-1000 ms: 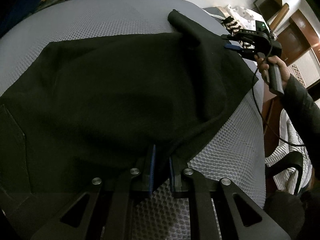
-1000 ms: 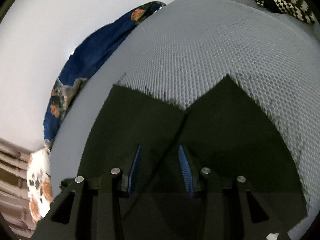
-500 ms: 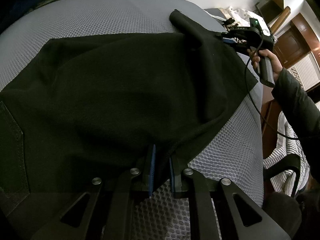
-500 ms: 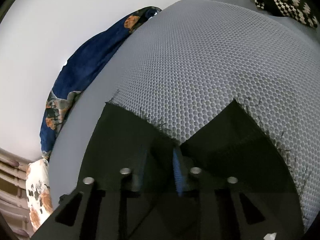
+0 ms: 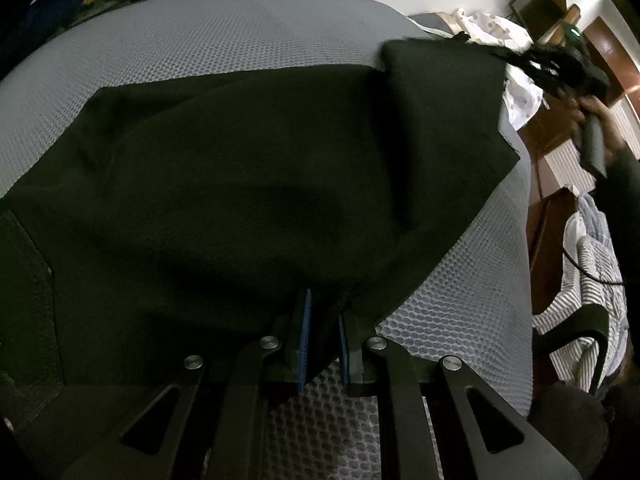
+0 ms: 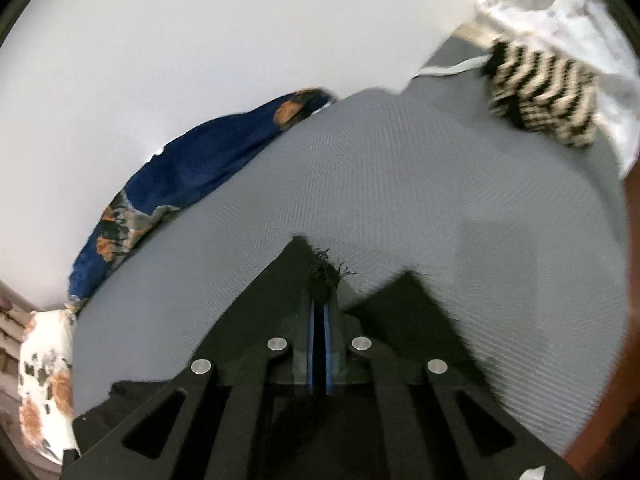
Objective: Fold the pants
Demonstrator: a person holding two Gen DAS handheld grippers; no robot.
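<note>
Left wrist view: I see the black fabric pants (image 5: 248,184) spread over the grey honeycomb-mesh mattress (image 5: 208,40), covering most of it.
Left tool (image 5: 323,312): clenched on the near edge of the pants, a fold of cloth pinched between its blue pads (image 5: 306,334). I read this as an anchor, so the cloth stays put while the other end goes over.
Left hand pose: I have it tipped steeply down at the mattress, low over the near edge.
Right tool (image 6: 319,312): its jaws have just been closing, and now they grip a frayed black hem of the pants; threads stick out past the tips.
Right hand (image 5: 596,116): far right in the left view, holding its tool's handle above the mattress, angled downward, the far corner of the pants hanging from it off the surface.
Why held so: my judgement is that both ends are gripped so the lifted end can be carried over the pinned one.
Surroundings: a dark blue blanket with orange flowers (image 6: 192,164) lies along the wall side; a black-and-cream zigzag knit (image 6: 540,96) sits beyond the mattress, well apart from the pants.
</note>
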